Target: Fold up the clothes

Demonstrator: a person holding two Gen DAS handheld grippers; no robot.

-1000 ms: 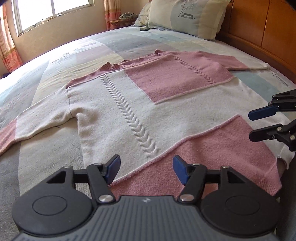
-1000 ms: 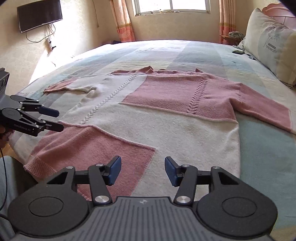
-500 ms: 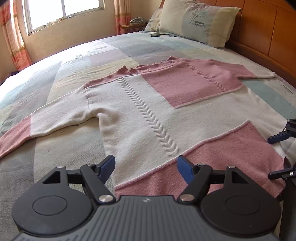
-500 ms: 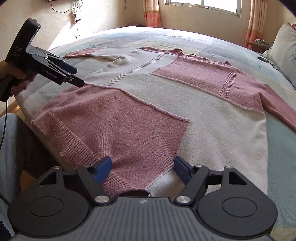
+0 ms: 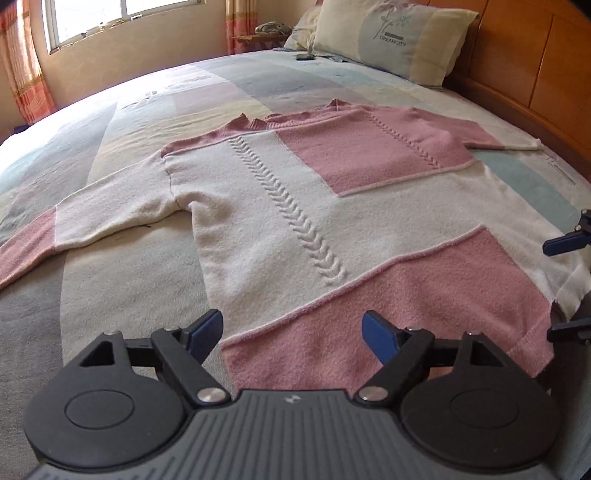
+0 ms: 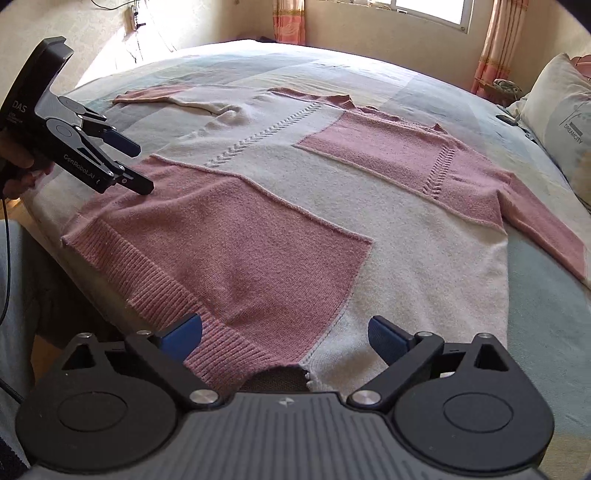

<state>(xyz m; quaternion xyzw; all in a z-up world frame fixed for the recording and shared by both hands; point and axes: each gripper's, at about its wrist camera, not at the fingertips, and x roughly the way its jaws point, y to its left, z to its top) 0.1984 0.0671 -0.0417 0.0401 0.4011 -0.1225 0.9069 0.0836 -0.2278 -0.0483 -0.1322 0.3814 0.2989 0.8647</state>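
Observation:
A pink and cream knit sweater [image 5: 295,206] lies flat, face up, on the bed with both sleeves spread out; it also shows in the right wrist view [image 6: 295,221]. My left gripper [image 5: 291,334] is open and empty, just above the sweater's pink hem corner; in the right wrist view it [image 6: 142,166] hovers over the hem's left end. My right gripper [image 6: 284,334] is open, its fingers straddling the ribbed hem where pink meets cream, and its tips [image 5: 561,247] show at the right edge of the left wrist view.
The bed [image 5: 129,122] has a pastel patchwork cover. A pillow [image 5: 399,33] leans on the wooden headboard [image 5: 535,62]. A small dark object [image 5: 304,56] lies by the pillow. A window [image 6: 428,9] with curtains is beyond. My leg [image 6: 22,280] is by the bed edge.
Both grippers have moved down and closer to the sweater's hem. The right one shifted left along the hem to the pink and cream seam. Both stay open.

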